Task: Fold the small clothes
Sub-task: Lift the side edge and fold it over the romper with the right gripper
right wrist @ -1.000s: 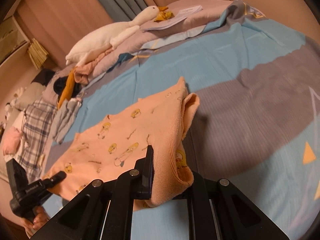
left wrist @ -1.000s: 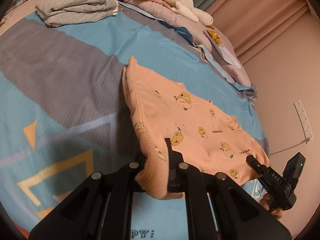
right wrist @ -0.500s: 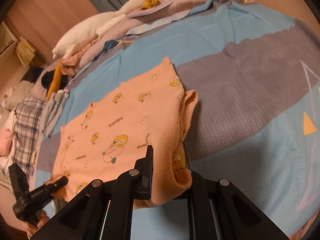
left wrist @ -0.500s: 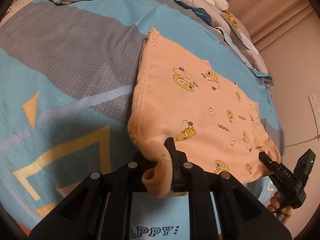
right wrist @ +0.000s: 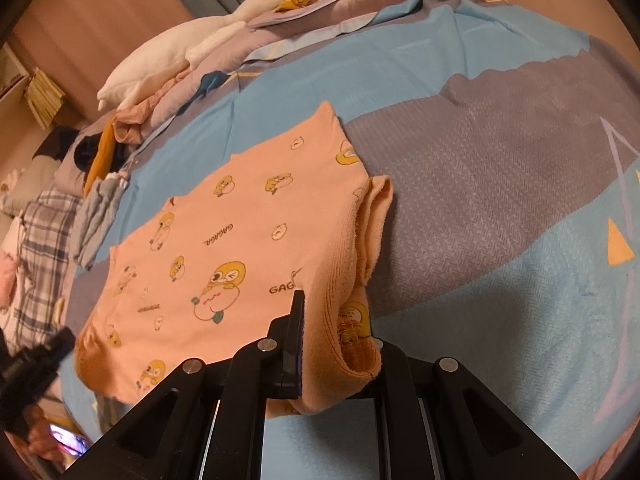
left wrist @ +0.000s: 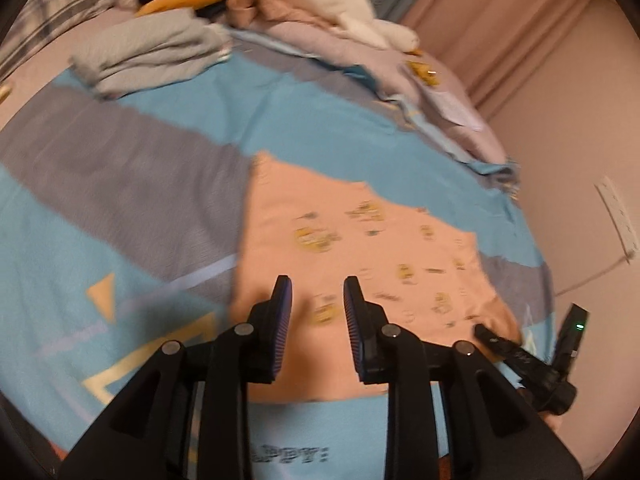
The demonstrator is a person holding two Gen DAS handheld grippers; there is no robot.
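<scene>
A small peach garment (left wrist: pixel 360 248) printed with yellow ducks lies spread flat on the blue and grey bedsheet (left wrist: pixel 120 184). My left gripper (left wrist: pixel 318 300) is open and empty, just above the garment's near edge. The left wrist view is motion-blurred. My right gripper (right wrist: pixel 334 320) is shut on the bunched near corner of the same garment (right wrist: pixel 240 248), holding it slightly lifted. The right gripper also shows in the left wrist view (left wrist: pixel 532 364), at the garment's right corner. The left gripper shows in the right wrist view (right wrist: pixel 36 360), at the lower left.
Folded grey clothes (left wrist: pixel 152 52) lie at the far left of the bed. A white plush goose (right wrist: pixel 192 40) and a heap of loose clothes (left wrist: pixel 248 8) lie by the pillows. A pink wall with a power strip (left wrist: pixel 616 216) is on the right.
My left gripper has opened and let go of the garment's corner, which now lies flat. It has pulled back a little. My right gripper still holds its corner.
</scene>
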